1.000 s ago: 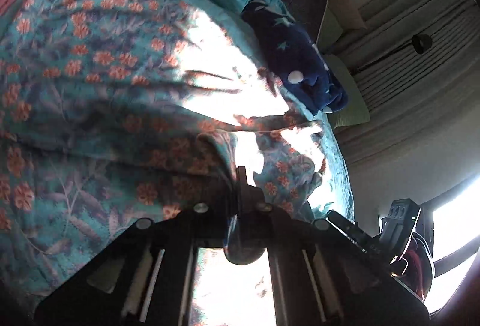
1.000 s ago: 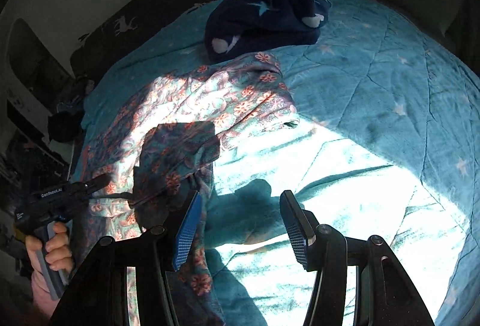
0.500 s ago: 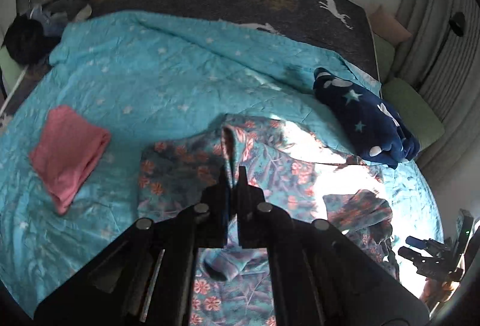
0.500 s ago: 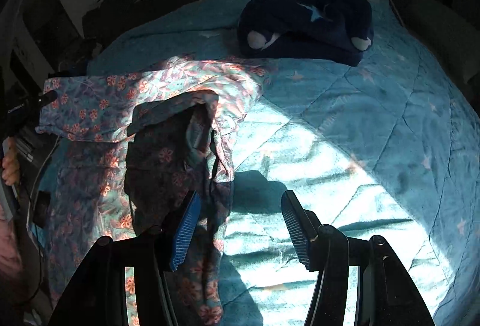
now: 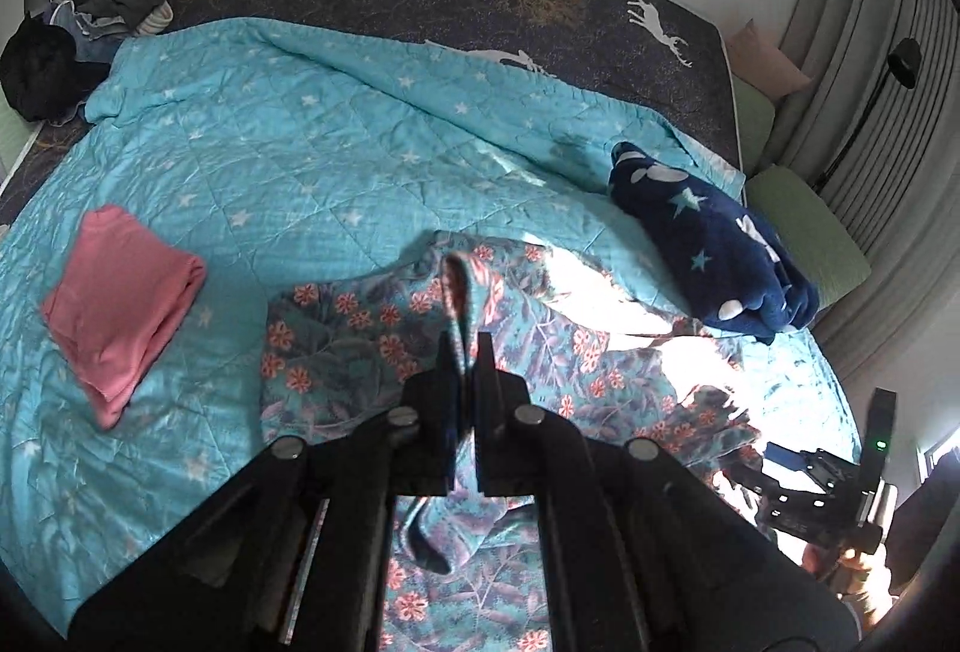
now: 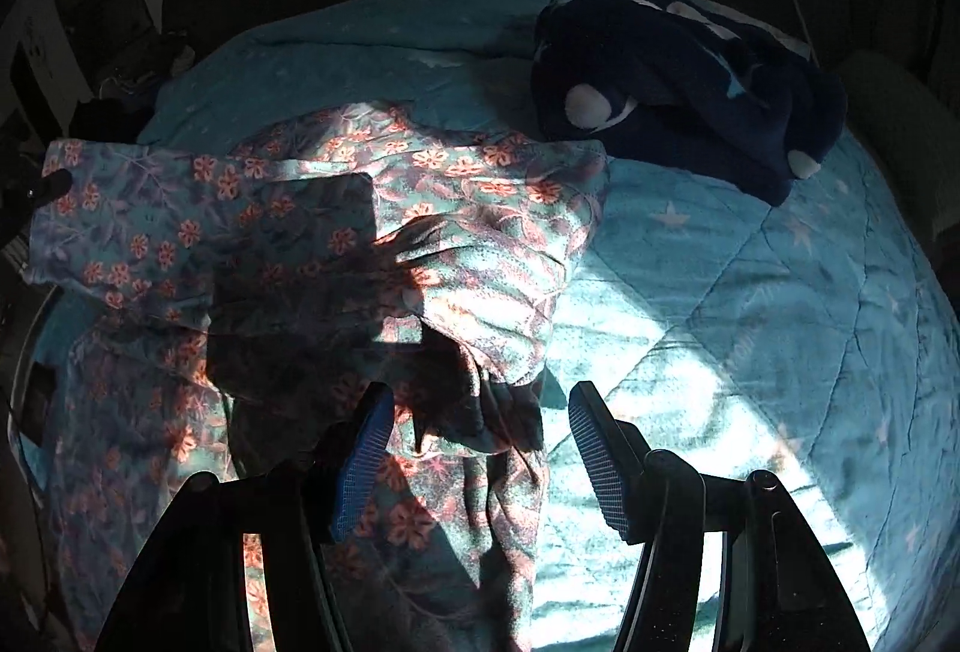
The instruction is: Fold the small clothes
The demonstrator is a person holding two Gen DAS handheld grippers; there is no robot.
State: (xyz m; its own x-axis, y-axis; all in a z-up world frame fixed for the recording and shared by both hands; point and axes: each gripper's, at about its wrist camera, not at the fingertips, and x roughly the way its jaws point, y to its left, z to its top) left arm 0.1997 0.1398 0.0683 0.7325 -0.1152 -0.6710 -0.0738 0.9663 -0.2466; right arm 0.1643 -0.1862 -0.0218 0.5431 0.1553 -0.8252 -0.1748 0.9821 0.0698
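A floral garment (image 5: 360,346), teal with orange flowers, lies crumpled on the teal quilt (image 5: 300,142). My left gripper (image 5: 465,352) is shut on a fold of its edge, which stands up between the fingertips. In the right wrist view the same floral garment (image 6: 468,208) spreads across the left half, partly in sun and partly in shadow. My right gripper (image 6: 480,391) hangs open just above its bunched near edge; cloth lies below the gap and the blue pads do not press on it. The right gripper (image 5: 828,478) also shows at the lower right of the left wrist view, held by a hand.
A folded pink cloth (image 5: 120,304) lies on the quilt at the left. A navy star-print fleece item (image 5: 714,250) (image 6: 678,82) sits at the far right. Dark clothes (image 5: 36,70) are piled at the bed's far left corner, and a green pillow (image 5: 804,238) lies beyond the fleece.
My left gripper has risen and tilted up with the floral edge still pinched, so the whole bed now shows. My right gripper has slid left over the garment, its jaws slightly wider.
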